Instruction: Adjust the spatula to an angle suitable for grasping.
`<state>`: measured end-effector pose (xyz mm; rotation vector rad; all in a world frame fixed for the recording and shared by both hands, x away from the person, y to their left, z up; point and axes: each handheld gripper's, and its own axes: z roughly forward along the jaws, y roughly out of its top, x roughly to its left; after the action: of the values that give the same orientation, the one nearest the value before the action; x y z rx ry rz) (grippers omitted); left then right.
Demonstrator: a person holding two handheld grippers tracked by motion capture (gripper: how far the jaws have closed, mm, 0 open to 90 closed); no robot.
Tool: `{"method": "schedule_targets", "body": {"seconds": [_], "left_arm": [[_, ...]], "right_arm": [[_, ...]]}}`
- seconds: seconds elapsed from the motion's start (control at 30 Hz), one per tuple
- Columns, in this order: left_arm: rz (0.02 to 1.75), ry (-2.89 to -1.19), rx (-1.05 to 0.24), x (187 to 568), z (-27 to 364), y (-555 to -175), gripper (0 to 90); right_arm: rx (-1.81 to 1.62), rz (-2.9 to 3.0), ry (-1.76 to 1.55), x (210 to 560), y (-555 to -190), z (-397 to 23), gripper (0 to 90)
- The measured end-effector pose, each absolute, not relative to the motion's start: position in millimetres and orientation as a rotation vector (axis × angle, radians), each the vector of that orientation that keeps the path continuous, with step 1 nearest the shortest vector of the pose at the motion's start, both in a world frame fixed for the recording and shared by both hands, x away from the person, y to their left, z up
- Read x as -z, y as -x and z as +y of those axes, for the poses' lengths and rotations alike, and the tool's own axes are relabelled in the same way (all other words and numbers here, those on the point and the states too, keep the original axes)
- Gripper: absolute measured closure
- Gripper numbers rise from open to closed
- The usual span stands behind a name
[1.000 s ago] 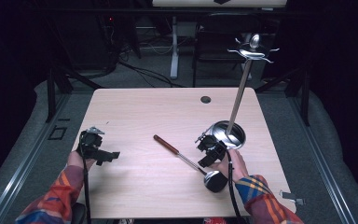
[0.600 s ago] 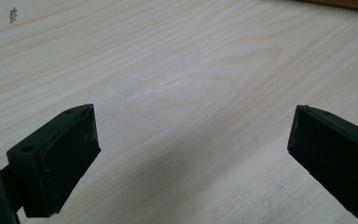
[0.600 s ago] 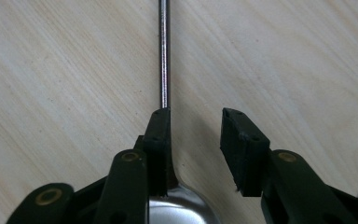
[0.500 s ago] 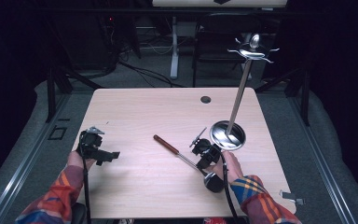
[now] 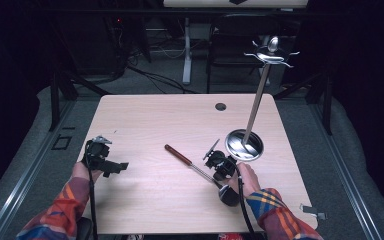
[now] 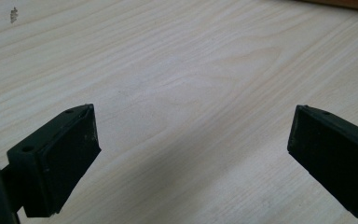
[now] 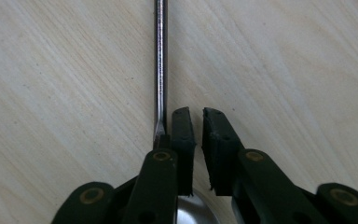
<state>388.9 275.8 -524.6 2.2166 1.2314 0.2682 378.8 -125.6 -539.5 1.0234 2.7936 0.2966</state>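
my right claw [image 7: 195,116] has just been closing; its jaws are nearly together with nothing between, the ladle [image 5: 196,168] shaft just beside one. the ladle lies on the table [image 5: 145,125], handle pointing up-left, bowl toward me. my left claw [image 6: 191,140] gapes wide, holding nothing.

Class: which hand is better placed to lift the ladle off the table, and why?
Right. The right gripper sits over the ladle at its metal shaft; its jaws have just been closing, the shaft beside them rather than between. The left gripper rests open, far from it.
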Motion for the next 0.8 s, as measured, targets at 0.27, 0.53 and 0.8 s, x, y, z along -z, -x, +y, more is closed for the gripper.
{"method": "schedule_targets", "body": {"seconds": [0.27,0.53,0.8], "left_arm": [[1.231,-2.217,-0.269,524.6,276.0,-388.9,1.8],[1.230,-2.221,-0.268,524.5,275.9,-389.1,1.8],[1.233,-2.217,-0.269,524.7,275.6,-389.1,1.8]], "right_arm": [[-0.313,2.783,-1.055,542.2,-378.9,-127.5,90.0],[-0.360,2.766,-1.085,539.4,-379.9,-126.8,77.2],[-0.381,2.779,-1.087,539.5,-382.6,-124.0,71.2]]}}
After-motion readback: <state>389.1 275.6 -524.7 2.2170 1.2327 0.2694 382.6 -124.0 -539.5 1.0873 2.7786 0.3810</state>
